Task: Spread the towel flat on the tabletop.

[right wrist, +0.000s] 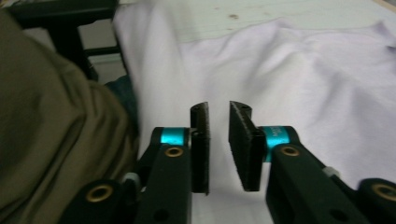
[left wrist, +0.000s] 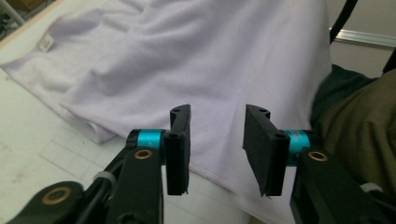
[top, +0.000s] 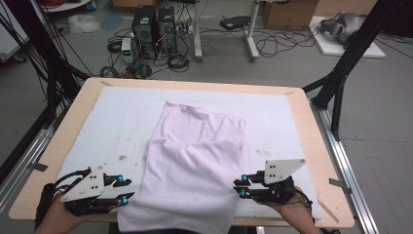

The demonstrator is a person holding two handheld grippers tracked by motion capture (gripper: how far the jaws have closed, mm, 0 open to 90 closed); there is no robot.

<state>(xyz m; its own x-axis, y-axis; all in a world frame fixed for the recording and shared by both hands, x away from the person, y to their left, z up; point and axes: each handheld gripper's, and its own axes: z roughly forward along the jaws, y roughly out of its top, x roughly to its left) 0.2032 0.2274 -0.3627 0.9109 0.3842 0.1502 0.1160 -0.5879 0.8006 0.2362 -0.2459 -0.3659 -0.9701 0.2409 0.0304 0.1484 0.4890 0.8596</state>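
Cloth (top: 195, 156), pale lilac and rumpled, lies on the white mat (top: 97, 126) at the middle of the table (top: 63, 131), its near end hanging over the table's 6 o'clock edge and its far end, with a small tag, reaching toward 12 o'clock. Left gripper (top: 125, 190) sits at the cloth's 8 o'clock side, just beside its hem and pointing toward 3 o'clock; its jaws are spread wide with nothing between them, and in the left gripper view (left wrist: 217, 147) the cloth lies beyond and beneath the gap. Right gripper (top: 239, 187) sits at the cloth's 4 o'clock side, just at the hem and pointing toward 9 o'clock; its jaws stand a little apart, narrower than the left pair, and in the right gripper view (right wrist: 218, 144) the cloth spreads under them, unpinched.
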